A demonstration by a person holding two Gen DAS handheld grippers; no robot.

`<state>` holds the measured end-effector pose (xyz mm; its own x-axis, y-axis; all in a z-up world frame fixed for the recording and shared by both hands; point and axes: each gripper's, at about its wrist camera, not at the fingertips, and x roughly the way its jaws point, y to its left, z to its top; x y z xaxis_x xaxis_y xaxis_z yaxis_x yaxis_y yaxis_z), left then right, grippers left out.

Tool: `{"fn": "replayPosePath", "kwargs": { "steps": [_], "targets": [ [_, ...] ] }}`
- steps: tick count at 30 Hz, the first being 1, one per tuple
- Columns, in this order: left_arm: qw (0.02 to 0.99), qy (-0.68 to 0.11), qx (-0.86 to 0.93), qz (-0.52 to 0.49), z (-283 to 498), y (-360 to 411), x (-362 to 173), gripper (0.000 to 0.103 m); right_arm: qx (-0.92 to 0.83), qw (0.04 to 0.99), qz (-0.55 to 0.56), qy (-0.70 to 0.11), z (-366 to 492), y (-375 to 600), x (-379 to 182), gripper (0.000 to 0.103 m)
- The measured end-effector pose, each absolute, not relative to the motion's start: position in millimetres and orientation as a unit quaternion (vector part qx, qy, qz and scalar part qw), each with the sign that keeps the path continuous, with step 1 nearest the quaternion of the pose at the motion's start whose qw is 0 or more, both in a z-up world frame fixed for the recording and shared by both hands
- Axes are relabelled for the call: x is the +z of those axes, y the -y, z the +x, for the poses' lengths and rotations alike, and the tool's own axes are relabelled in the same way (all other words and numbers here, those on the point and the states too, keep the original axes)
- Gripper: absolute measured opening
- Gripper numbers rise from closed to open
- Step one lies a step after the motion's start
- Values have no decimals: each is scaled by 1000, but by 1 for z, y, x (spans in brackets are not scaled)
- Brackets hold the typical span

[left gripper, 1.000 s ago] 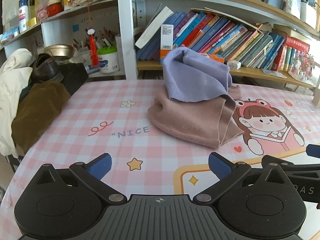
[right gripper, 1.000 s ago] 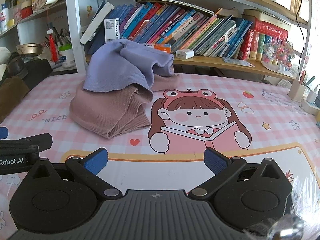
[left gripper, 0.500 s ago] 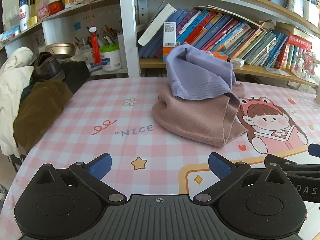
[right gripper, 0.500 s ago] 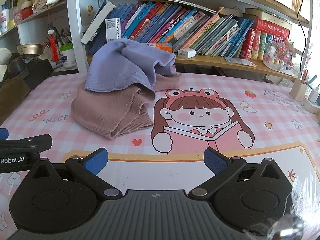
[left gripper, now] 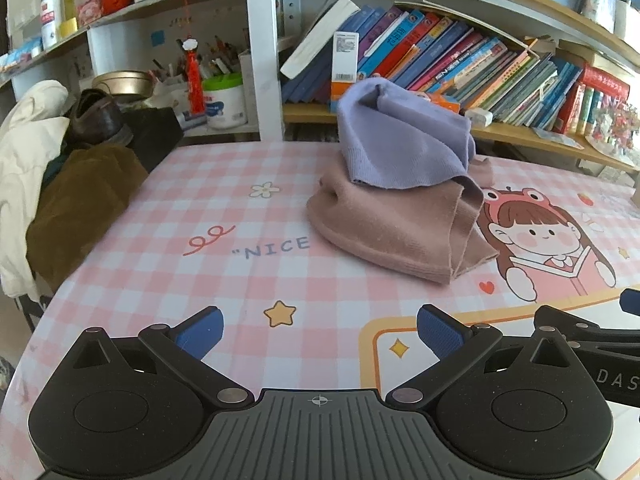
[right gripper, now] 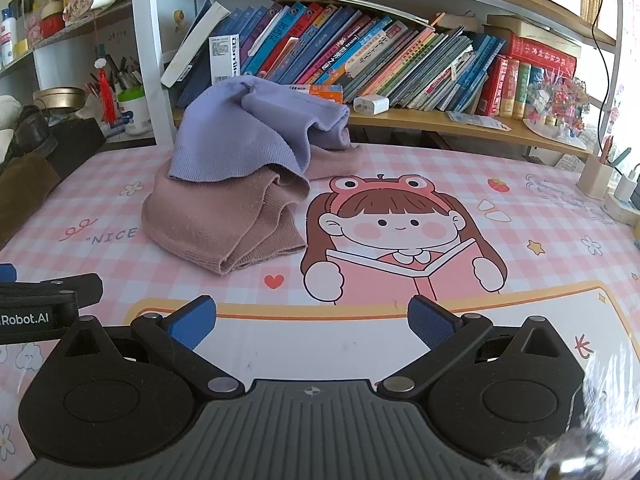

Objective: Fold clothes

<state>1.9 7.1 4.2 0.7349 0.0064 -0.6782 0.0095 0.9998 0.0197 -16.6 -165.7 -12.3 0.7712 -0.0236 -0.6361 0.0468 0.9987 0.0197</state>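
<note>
While nothing is yet held, the left wrist view shows the left gripper (left gripper: 318, 330) spread wide and empty above the pink checked surface (left gripper: 224, 280), with its blue pads (left gripper: 200, 330) well short of the clothes. The lilac knit (left gripper: 400, 148) sits heaped on top of the dusty-pink knit (left gripper: 392, 228), both crumpled near the far middle of the surface, in front of the bookshelf (left gripper: 460, 60). A brown garment (left gripper: 76, 204) and a pale jacket (left gripper: 24, 148) hang off the left edge, apart from the pile. The step in hand appears to be the approach to the top garment, so the left gripper would do well to aim for the near hem of the lilac knit rather than its bunched peak.

From the right wrist view, the right gripper (right gripper: 312, 322) is likewise released and carries nothing, low over the printed girl (right gripper: 400, 236). The lilac knit (right gripper: 244, 136) drapes over the dusty-pink knit (right gripper: 224, 220), and its right end looks rolled, though the folds hide where a sleeve or collar lies. A clean pinch should take only the lilac layer, since the two fabrics touch along the hem and could lift together. Lifting it clear and spreading it flat on the open surface nearer the grippers should come before any fold.
</note>
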Motion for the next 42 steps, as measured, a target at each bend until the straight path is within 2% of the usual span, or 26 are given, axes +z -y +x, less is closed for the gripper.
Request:
{"fn": "replayPosePath", "kwargs": {
  "steps": [22,37,42],
  "targets": [
    [927,-374,4,21,3,-9,2,103,-13,941,33,-338,-14,160,-16,103],
    [924,-381,-24,1,13,39,-5,103,-11,936,55,-348,-9,215,-21,103],
    [931,-364,-23,24,19,63,-5,103,13,929,75,-362,-7,242,-26,103]
  ]
}}
